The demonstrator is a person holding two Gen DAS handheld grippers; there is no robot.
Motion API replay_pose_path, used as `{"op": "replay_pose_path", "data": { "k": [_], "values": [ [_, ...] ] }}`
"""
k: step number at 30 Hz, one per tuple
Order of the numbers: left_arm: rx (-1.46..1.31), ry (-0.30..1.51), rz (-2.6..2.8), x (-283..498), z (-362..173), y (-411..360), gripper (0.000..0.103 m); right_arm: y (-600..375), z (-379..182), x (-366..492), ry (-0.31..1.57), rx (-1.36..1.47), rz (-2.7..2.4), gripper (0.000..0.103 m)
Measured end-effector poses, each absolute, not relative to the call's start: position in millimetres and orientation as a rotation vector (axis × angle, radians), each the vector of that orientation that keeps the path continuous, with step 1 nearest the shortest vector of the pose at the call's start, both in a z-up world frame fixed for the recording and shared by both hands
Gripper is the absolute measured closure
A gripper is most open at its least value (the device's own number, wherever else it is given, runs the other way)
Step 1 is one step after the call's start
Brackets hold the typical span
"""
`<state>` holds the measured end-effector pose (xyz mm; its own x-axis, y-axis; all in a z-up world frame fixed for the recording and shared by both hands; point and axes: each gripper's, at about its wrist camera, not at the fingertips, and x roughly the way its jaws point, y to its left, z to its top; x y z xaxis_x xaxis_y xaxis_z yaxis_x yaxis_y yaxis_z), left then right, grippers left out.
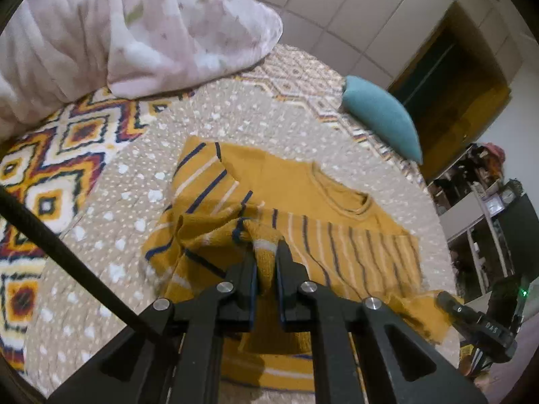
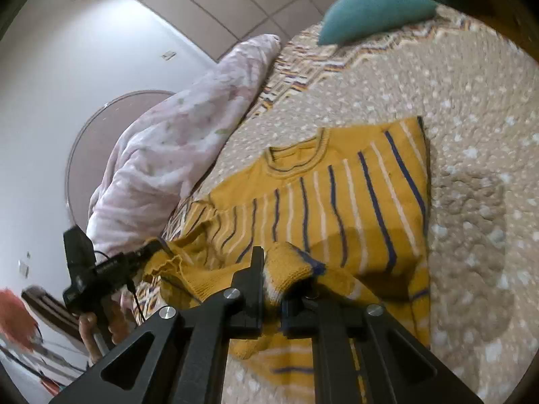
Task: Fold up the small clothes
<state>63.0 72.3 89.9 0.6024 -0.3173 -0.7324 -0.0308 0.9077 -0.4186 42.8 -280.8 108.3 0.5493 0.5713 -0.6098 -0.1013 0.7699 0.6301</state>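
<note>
A small mustard-yellow knit sweater (image 1: 296, 188) with navy and white stripes lies on the bed, its neckline toward the far side. My left gripper (image 1: 266, 252) is shut on a bunched fold of the sweater's hem and holds it raised over the body. My right gripper (image 2: 279, 262) is shut on another bunched part of the same sweater (image 2: 337, 202) near its lower edge. The right gripper also shows at the right edge of the left wrist view (image 1: 448, 303), and the left gripper at the left of the right wrist view (image 2: 148, 252).
The bed has a beige dotted quilt (image 1: 235, 118) with a zigzag patterned border (image 1: 50, 168). A pink floral duvet (image 1: 134, 33) is heaped at the far left. A teal pillow (image 1: 380, 114) lies at the far right. Shelves (image 1: 488, 219) stand beyond the bed.
</note>
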Motion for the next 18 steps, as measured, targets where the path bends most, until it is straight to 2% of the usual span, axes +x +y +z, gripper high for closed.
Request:
{"op": "replay_pose_path", "data": {
  "k": [6,9,10,11,13,18],
  "values": [
    [-0.558,0.969,-0.176,122,72,84,0.092,-314,79,99,0.918,0.795,0.392,0.090],
    [-0.721,0.988,-0.195,149,59,99,0.083,-336,57,127,0.920,0.928,0.306,0.061],
    [-0.779,0.982,-0.206,155,56,105,0.076,-342,52,135,0.918,0.944,0.261,0.046],
    [-0.817,0.974,-0.213,158,55,110,0.066,-347,47,141,0.914,0.957,0.230,0.045],
    [-0.844,0.955,-0.200,162,57,118,0.056,-354,41,149,0.913,0.967,0.195,0.045],
    [-0.716,0.958,-0.163,158,64,121,0.050,-361,49,152,0.905,0.906,0.158,0.045]
  ]
}}
